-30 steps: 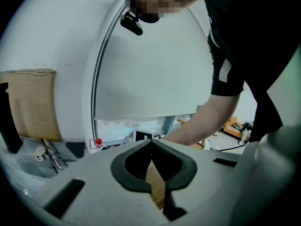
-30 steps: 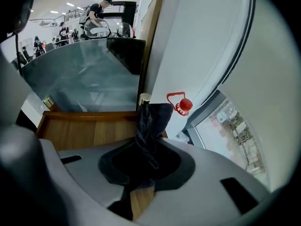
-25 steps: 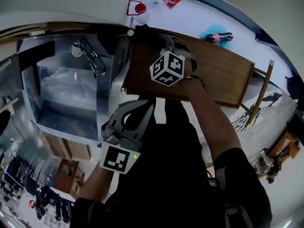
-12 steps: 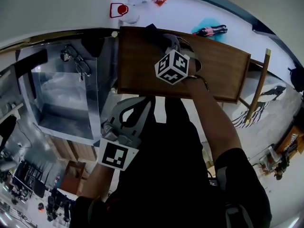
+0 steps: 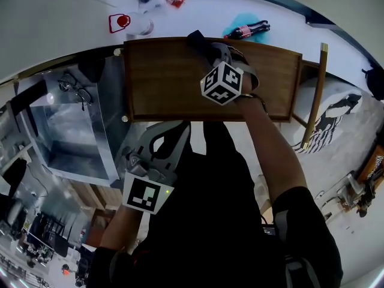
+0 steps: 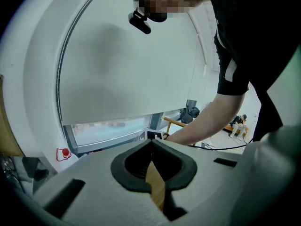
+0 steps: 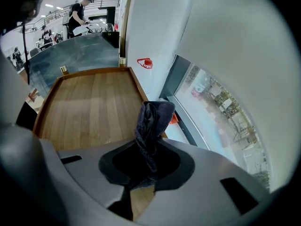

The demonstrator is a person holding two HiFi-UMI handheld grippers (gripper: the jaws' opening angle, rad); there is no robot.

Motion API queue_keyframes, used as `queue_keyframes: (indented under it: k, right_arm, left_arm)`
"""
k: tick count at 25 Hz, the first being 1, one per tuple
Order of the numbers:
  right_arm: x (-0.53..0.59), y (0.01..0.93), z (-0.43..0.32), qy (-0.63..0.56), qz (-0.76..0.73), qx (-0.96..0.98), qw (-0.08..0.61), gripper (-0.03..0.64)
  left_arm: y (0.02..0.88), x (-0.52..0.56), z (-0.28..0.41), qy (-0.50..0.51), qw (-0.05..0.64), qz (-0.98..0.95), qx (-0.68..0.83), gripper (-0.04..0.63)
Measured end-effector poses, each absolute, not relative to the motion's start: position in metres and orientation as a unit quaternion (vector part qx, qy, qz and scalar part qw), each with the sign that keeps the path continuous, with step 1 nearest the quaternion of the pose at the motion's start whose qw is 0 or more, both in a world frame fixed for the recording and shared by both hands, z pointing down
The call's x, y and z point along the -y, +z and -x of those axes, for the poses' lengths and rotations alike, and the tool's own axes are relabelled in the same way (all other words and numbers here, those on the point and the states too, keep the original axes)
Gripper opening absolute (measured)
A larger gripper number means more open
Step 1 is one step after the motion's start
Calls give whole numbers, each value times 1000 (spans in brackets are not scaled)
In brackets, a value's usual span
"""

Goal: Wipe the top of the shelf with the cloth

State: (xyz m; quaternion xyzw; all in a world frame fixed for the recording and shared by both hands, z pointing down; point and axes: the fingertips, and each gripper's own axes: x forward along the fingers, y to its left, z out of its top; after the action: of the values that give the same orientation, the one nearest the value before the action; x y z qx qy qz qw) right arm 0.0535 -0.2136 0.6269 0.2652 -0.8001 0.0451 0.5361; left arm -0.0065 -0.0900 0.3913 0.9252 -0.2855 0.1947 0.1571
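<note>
On the shelf's far edge, my right gripper clamps the dark cloth.

My right jaws are closed on the cloth, which stands bunched and twisted past their tips, over the wooden top's back rim by the window wall; whether it presses the wood I cannot tell. My left gripper hangs off the shelf's near edge, close to my body, its jaws together with nothing between them. A metal box stands just beside the shelf on my left, with glasses on it. A bottle lies on the floor beyond.
</note>
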Motion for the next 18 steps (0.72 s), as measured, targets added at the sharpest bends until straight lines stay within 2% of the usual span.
queue_keyframes:
  k: [18]
  right_arm:
    - [196, 630, -217, 69, -314, 745, 584, 72]
  left_arm:
    - [382, 91, -88, 193, 138, -939, 248, 19]
